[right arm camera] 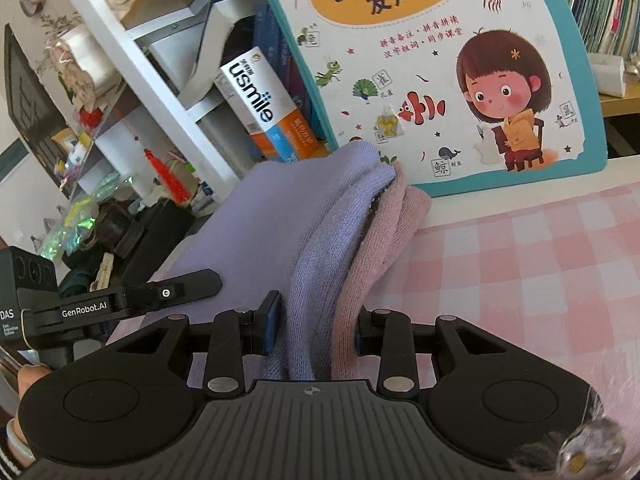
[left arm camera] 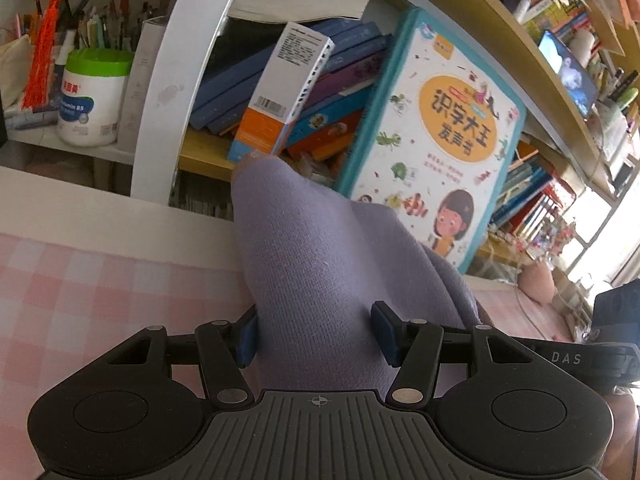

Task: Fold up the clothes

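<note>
Black ribbed gripper bodies fill the bottom of both wrist views, each pointing forward and slightly downward over a pink-and-white checked desk [right arm camera: 540, 264]. Both hold the same lavender knitted garment [left arm camera: 316, 280], a soft folded bundle of fine ribbed fabric.

From the left view, the left gripper [left arm camera: 316, 336] has its blue-padded jaws pressed against either side of a thick fold of the lavender knit, which bulges up between them and rises forward in a rounded hump. From the right view, the right gripper [right arm camera: 316, 330] has its jaws clenched more narrowly on several stacked layers; here the fabric shows lavender on the left and a dusty pink layer on the right. The bundle's far end reaches the desk's white back edge, close against a large children's picture book with a teal border and a cartoon girl [right arm camera: 460, 80] that leans on the shelves. An orange, white and blue toothpaste box [right arm camera: 266, 116] stands just left of the book.

At the left edge of the right view, the other gripper's black body and part of a hand [right arm camera: 28, 380] are cut off. Whether the garment rests on the desk or hangs above it is hidden by the grippers. Background shelves are crowded and warped by the lens.
</note>
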The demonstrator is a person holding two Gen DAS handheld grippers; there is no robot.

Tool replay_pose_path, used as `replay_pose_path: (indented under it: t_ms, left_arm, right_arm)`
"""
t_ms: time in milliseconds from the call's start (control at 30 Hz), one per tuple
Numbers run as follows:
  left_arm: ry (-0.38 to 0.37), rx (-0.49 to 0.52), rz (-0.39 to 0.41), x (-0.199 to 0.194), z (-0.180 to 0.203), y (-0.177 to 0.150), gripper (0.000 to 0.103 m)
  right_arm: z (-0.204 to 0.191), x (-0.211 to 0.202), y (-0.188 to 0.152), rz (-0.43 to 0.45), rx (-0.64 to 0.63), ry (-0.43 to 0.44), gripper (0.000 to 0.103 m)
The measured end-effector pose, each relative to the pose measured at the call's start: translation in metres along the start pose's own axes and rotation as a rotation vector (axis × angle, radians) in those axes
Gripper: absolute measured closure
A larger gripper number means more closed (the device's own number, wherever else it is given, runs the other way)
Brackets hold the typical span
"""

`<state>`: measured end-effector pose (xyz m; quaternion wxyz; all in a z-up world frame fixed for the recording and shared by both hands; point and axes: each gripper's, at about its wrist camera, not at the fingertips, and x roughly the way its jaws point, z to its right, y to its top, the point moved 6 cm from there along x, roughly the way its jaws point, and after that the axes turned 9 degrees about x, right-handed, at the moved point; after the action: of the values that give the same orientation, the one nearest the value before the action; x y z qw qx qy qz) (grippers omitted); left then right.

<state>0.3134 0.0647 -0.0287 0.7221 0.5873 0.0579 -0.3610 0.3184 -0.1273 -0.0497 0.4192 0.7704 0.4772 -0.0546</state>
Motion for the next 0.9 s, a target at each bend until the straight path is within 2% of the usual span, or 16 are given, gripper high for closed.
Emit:
replay_pose_path:
  t_ms: [367, 467, 533, 567, 667, 767, 900]
  left_arm:
    - [-0.001, -0.021, 0.017, 0.014, -0.011, -0.003, 0.042]
    - [0.036, -0.027, 0.042, 0.008, -0.010, -0.002, 0.029]
    - [0.078, -0.001, 0.096, -0.004, -0.006, 0.001, 0.020]
    - [0.100, 0.012, 0.123, -0.010, -0.003, 0.002, 0.016]
    - [0.149, 0.080, 0.178, -0.030, 0.014, 0.003, 0.008]
    - [0.167, 0.161, 0.201, -0.046, 0.037, -0.005, 0.006]
    - [0.148, 0.237, 0.184, -0.058, 0.067, -0.022, 0.005]
  right_arm:
    - [0.014, 0.013, 0.005, -0.011, 0.043, 0.028, 0.068]
    - [0.014, 0.011, 0.004, 0.012, 0.053, 0.017, 0.057]
    - [0.013, 0.006, 0.003, 0.038, 0.050, 0.001, 0.052]
    - [0.012, 0.001, 0.003, 0.056, 0.041, -0.006, 0.046]
    - [0.005, -0.017, 0.001, 0.103, 0.011, -0.013, 0.040]
    - [0.000, -0.037, -0.009, 0.137, -0.021, -0.028, 0.037]
    - [-0.005, -0.062, -0.029, 0.157, -0.067, -0.065, 0.034]
